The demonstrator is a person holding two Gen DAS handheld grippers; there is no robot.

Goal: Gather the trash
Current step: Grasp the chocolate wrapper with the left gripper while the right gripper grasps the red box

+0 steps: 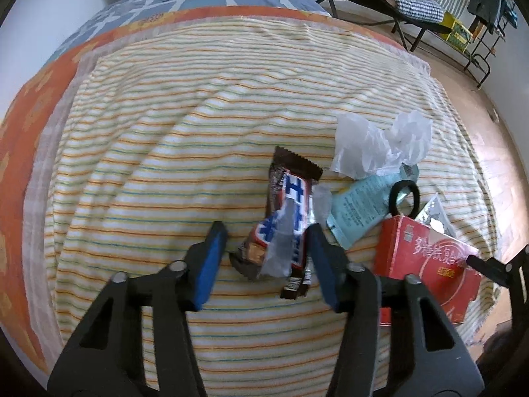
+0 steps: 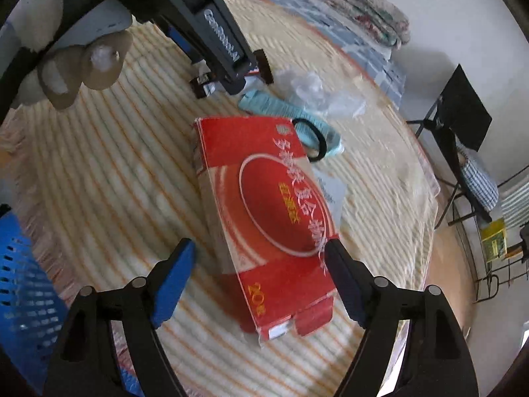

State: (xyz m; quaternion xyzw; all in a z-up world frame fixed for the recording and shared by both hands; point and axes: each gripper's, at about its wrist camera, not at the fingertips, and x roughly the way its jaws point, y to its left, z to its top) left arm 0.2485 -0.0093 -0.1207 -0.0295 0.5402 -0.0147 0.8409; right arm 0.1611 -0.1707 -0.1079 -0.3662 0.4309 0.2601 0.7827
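A brown and blue candy bar wrapper lies on the striped bed cover. My left gripper is open with its jaws on either side of the wrapper's near end. A red carton lies flat on the cover; it also shows in the left wrist view. My right gripper is open with its jaws astride the carton's near half. A light blue packet, a black hair band and crumpled clear plastic lie beyond.
A blue perforated basket stands at the left edge of the right wrist view. The left gripper body and gloved hand are above the carton there. A folding chair and a wire rack stand on the floor past the bed.
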